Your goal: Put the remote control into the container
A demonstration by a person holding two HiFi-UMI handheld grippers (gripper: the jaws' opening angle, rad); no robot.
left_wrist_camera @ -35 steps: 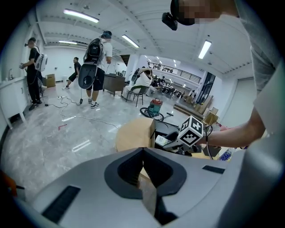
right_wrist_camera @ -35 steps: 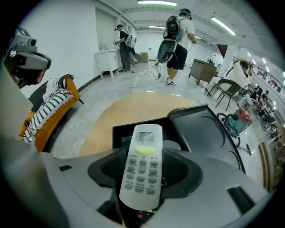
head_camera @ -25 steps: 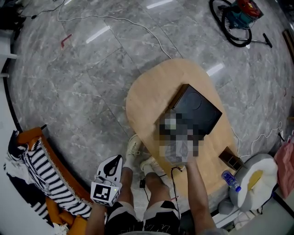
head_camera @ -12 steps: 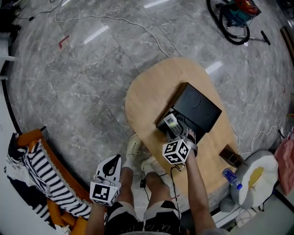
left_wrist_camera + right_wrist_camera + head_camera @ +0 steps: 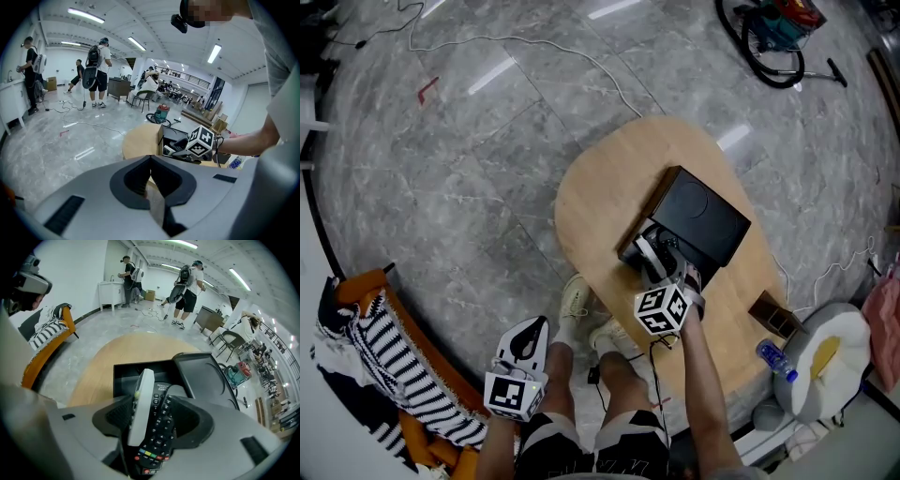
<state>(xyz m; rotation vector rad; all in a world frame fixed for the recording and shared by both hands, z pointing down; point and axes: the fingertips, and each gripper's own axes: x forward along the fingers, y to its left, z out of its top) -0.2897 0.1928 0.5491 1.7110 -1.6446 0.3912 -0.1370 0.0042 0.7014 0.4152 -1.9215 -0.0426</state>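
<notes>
Black remote control [image 5: 157, 432] and a white remote [image 5: 140, 408] sat clamped in my right gripper [image 5: 154, 401] over the open container [image 5: 136, 371]; my left gripper [image 5: 534, 330], low at 7 o'clock, had its jaws together

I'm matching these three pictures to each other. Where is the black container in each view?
Head view: black container right of centre.
Left gripper view: container just right of centre.
Right gripper view: container at centre, its lid to the right.
Shared landmark: the wooden table under it.
</notes>
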